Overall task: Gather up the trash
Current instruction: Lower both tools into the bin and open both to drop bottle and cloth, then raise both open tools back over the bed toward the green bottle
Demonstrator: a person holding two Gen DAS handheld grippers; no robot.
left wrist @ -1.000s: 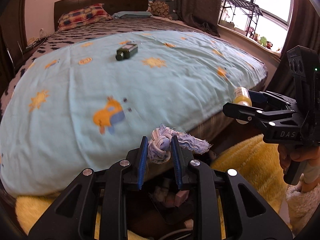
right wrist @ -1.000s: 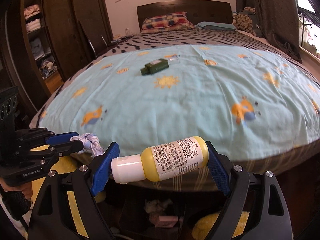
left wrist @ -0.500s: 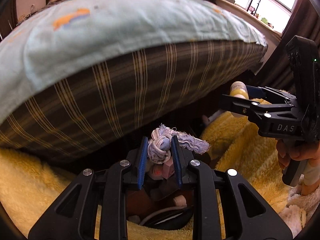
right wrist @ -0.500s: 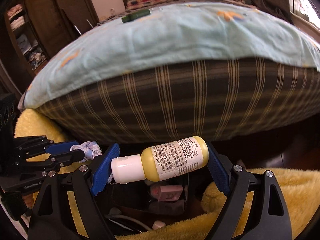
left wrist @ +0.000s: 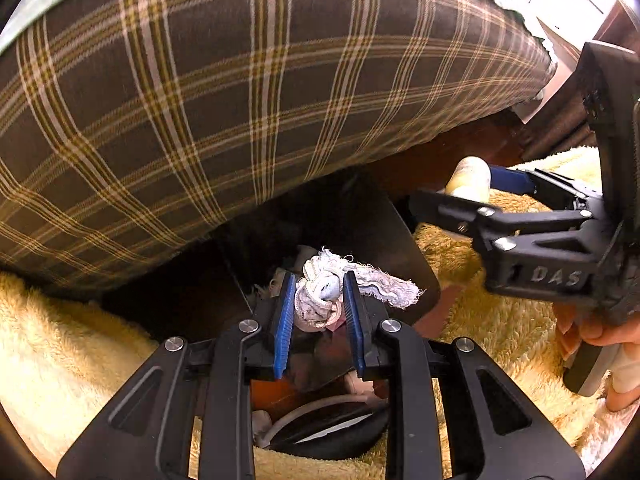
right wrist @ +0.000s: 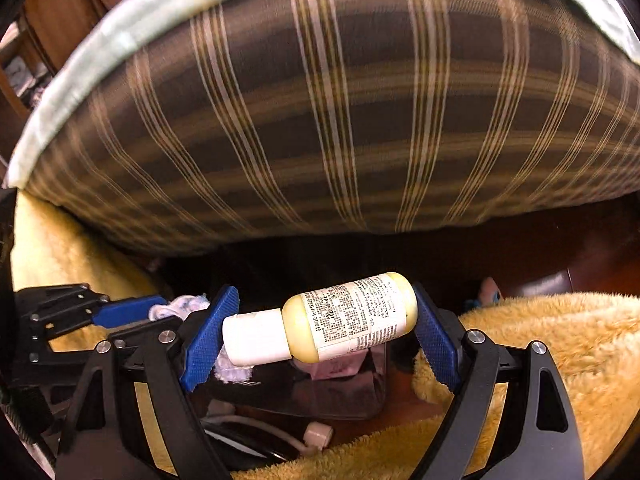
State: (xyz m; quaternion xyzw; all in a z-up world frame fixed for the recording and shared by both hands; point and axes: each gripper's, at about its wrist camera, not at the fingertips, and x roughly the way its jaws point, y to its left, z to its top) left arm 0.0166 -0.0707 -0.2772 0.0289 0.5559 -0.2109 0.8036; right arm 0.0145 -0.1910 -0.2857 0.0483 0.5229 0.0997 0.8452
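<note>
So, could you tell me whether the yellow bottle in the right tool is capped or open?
Capped. The yellow bottle lies sideways, clamped end to end in the right tool, with its white cap on against one pad.

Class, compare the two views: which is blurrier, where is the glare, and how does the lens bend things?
Right wrist view: plaid bed side smeared by motion, bottle sharp. Left wrist view: crisper, window glare at the top right corner. Both: fisheye bulges the bed edge; dark gap under the bed.
</note>
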